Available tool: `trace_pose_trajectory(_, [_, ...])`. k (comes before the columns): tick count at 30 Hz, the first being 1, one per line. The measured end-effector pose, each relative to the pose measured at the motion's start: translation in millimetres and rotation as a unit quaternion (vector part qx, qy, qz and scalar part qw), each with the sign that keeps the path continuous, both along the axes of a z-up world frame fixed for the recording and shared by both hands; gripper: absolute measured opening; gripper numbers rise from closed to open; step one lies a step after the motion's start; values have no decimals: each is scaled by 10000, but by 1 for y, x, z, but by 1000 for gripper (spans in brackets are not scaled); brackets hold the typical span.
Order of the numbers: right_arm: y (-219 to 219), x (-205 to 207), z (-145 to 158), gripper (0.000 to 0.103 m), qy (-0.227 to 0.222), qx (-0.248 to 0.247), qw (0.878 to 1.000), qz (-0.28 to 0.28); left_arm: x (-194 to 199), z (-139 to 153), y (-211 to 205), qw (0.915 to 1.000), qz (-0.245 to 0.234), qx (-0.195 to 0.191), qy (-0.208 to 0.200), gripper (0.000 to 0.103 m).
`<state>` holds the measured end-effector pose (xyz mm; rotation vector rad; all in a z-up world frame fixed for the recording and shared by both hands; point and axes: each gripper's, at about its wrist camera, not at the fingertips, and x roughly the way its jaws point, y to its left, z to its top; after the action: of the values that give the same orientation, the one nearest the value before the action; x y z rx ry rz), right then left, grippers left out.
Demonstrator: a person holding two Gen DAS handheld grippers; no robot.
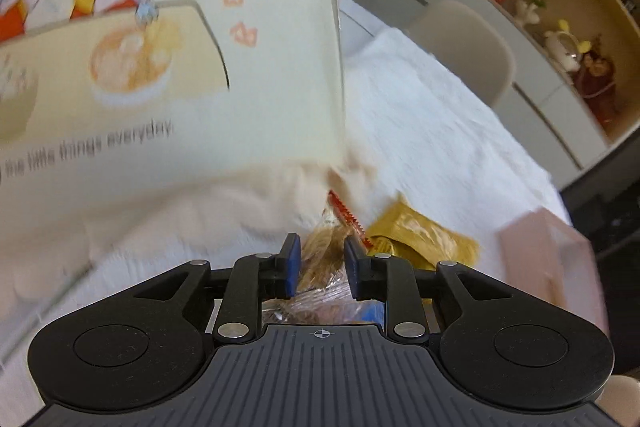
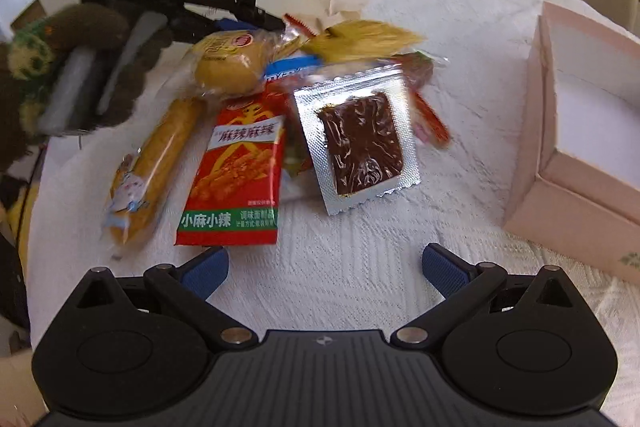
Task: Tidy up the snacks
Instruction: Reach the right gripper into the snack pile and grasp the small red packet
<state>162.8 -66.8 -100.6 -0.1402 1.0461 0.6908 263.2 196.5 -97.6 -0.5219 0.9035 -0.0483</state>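
Note:
A pile of snack packets lies on the white tablecloth [image 2: 360,287]: a red spicy-strip packet [image 2: 236,171], a silver packet with dark contents [image 2: 360,139], a long yellow roll [image 2: 152,167], a yellow bun in clear wrap [image 2: 230,61]. My left gripper [image 1: 320,263] has its blue pads close on either side of a clear-wrapped yellowish snack [image 1: 320,259]; in the right wrist view it [image 2: 276,23] sits at the pile's far edge. My right gripper [image 2: 324,267] is open and empty, just before the pile. A gold packet [image 1: 420,231] lies beside the left gripper.
An open pink box [image 2: 532,131] with a white inside stands right of the pile; it also shows in the left wrist view [image 1: 548,247]. A cartoon-printed bag [image 1: 160,67] stands left of the left gripper. Chairs [image 1: 468,43] and shelves [image 1: 580,27] lie beyond the table.

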Motion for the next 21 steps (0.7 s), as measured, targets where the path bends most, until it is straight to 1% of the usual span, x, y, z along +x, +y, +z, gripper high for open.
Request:
trace_pose_trajectory(2, [4,1,1,103,14,-167,9997,194,-10,2,2,9998,-75,-202,21,27])
trace_pose_trajectory(4, [5,0,3,103,66,-188,9995,250,-23,7,8,9993,-161,-334,-67,27])
trace_pose_trajectory(6, [3,-3,7,101,119,-93,9996,248,-38,19,16,9995,15,-232,-222,27])
trace_pose_trajectory(7, [1,-6,9,100,72,-39,9997,235,-50,25,19,9994,205,-107,-273,27])
trace_pose_trajectory(9, [-2,-17,14,100,-199,-31,9996,187,-70,34,24,9980,557,143,-272,27])
trace_pose_trajectory(10, [-4,-20,17,99,-376,-44,9992,141,-85,35,24,9969,705,281,-194,27])
trace_pose_trajectory(12, [-13,-22,19,99,-577,-76,9983,32,-108,31,21,9958,800,438,85,27])
trace_pose_trajectory(14, [-27,-18,20,99,-673,-128,9975,-174,-135,23,13,9949,861,448,266,27])
trace_pose_trajectory(18, [-66,-7,23,99,-995,-237,9915,-804,-174,8,2,9945,973,220,318,27])
trace_pose_trajectory(19, [-73,0,23,99,-1119,-281,9886,-963,-177,3,-2,9944,986,204,328,27])
trace_pose_trajectory(21, [-78,17,23,98,-1139,-255,9870,-1105,-177,-3,-8,9945,965,208,354,27])
